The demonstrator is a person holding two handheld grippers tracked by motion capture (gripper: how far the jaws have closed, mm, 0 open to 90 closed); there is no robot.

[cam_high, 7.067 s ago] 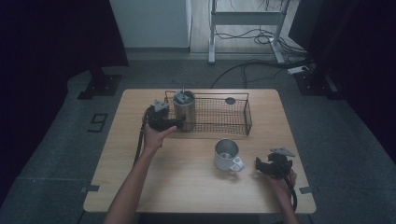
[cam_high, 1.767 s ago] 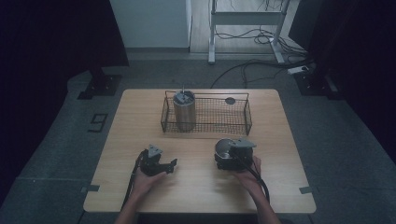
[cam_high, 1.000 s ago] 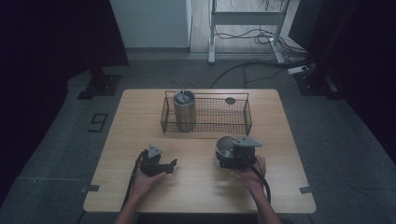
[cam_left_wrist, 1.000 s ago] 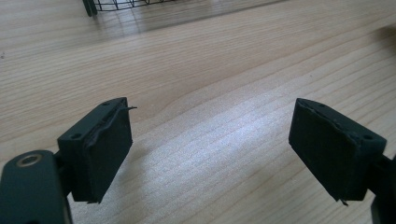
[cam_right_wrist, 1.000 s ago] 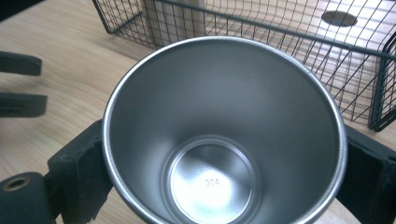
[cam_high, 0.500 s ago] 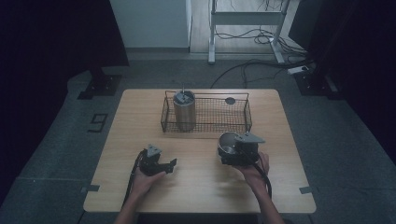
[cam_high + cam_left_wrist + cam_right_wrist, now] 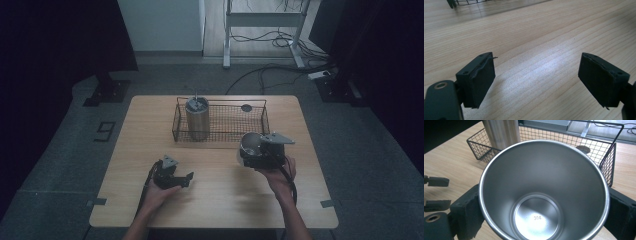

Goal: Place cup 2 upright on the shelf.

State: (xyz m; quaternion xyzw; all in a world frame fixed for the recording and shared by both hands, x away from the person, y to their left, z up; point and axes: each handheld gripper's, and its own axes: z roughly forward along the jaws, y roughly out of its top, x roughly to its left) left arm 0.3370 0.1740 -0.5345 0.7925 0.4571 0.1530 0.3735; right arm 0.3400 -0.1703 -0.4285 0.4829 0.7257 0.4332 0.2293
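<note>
The right gripper [image 7: 260, 156] is pinching a shiny round steel cup [image 7: 544, 192] between its fingers [image 7: 465, 216], holding it just in front of the black wire basket [image 7: 252, 124]. A tall wooden-sided cylinder [image 7: 197, 119] is standing in the basket's left end. The left gripper [image 7: 181, 178] is resting on the pale wooden tabletop [image 7: 215, 200], fingers [image 7: 477, 77] spread around nothing.

2 forearms enter from the near edge, each hand holding a black two-jaw gripper.

The left hand [image 7: 156, 192] holds the left gripper [image 7: 186, 178] low, pointing toward the right side, its 2 black padded jaws spread wide with nothing between them. The right hand [image 7: 277, 172] is raised and reaches forward; the right gripper [image 7: 248, 152] has its 2 jaws pressed against opposite sides of a shiny steel cup [image 7: 544, 192], holding it mouth toward the camera.
</note>
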